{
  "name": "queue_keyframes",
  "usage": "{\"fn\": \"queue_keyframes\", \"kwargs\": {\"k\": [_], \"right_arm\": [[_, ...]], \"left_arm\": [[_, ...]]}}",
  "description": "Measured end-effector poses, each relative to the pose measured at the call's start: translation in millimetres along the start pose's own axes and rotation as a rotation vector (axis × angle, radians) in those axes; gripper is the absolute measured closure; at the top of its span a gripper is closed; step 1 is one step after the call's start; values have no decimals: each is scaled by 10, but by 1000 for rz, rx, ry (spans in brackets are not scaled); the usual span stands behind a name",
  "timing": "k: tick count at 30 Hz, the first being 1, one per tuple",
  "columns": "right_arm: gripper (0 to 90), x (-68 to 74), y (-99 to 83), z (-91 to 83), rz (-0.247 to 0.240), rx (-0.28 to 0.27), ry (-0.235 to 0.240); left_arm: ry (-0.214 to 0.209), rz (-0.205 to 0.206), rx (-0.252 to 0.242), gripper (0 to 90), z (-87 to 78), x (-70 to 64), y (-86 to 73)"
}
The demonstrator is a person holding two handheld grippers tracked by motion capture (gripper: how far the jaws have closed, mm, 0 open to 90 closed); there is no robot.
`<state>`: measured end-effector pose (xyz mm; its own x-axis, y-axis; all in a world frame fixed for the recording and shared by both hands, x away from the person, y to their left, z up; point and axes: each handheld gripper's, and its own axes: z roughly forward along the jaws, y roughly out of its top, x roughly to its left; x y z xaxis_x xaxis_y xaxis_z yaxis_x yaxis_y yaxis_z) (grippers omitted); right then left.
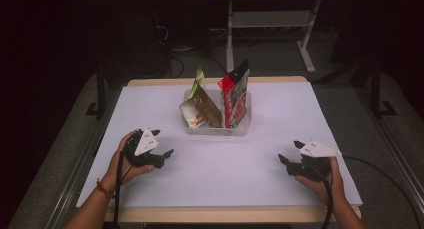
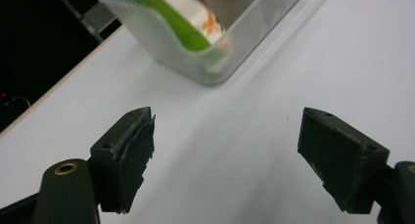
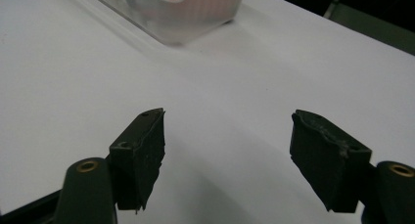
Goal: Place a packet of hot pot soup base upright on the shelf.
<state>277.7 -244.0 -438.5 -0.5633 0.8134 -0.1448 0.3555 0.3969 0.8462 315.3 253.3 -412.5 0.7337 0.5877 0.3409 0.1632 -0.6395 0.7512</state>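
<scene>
Dark room – grey floor [image 1: 280,54], white desk frame [image 1: 270,24] behind table [image 1: 150,109].

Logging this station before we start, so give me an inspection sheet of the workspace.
Surface: table under a white sheet, bare around the bin.
Job's things: clear bin at the middle, holding a green packet and a red packet, both upright and leaning.
Clutter: nothing seen.
Grippers: left tongs and right tongs both open, low over the sheet, apart from the bin.
Cables: one trails from each gripper toward the near edge.
Surroundings: dark; white frame legs on the floor behind.
</scene>
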Motion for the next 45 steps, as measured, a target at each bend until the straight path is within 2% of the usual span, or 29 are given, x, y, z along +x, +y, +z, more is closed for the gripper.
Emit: {"fn": "queue_keyframes", "kwargs": {"k": [8,11,13,15,18,25,32,38,43,45], "right_arm": [[282,116,131,-120,-54,-20,13],[283,157,183,-146,-77,-16,23],[282,160,215,-150,-75,-18,22],[281,158,239,-148,-73,-11,29],[280,151,230,-156,-109,25,32],[278,112,147,-161,-78,9,43],[274,77,37,-188,-70,13,43],[269,47,-75,-253,-55,16,33],[267,0,-188,-336,-28,13,13],[266,-15,-234,-365,-21,14,7]], "left_arm": [[19,-24,18,204,-131,25,-189],[21,-40,6,204,-209,32,-223],[25,-43,0,204,-266,40,-254],[29,-51,2,204,-302,46,-290],[34,-65,5,204,-348,61,-366],[44,-101,16,204,-474,64,-525],[57,-128,25,205,-578,95,-669],[54,-155,40,204,-636,124,-809],[49,-193,26,205,-698,139,-900],[50,-197,22,205,-714,139,-928]]}}
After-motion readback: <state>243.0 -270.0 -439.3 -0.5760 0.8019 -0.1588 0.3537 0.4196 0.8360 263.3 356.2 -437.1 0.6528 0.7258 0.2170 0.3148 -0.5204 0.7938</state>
